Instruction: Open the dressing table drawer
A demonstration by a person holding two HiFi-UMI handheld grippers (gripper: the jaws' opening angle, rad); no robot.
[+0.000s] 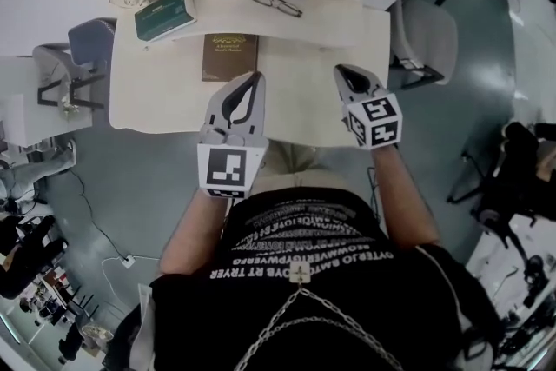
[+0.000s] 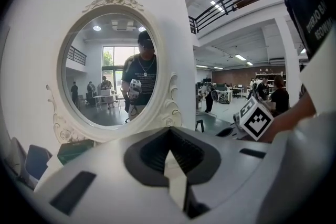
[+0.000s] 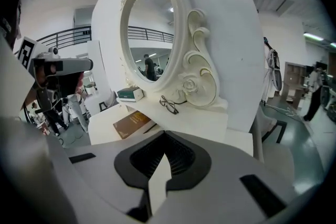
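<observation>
Hovering over the table's (image 1: pixel 300 87) near edge, left gripper (image 1: pixel 254 77) and right gripper (image 1: pixel 341 69) both have jaws together, holding nothing. The drawer, likely under that edge, is out of sight. Reaching blind with jaws unopened could miss its handle or knock the front.

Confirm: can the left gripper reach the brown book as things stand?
Probably yes: the brown book lies just ahead of the left gripper, with nothing between them, though its jaws are shut.

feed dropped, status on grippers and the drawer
Left gripper, right gripper shut, empty, at dressing table. Drawer front out of view. Nothing seen blocking.
</observation>
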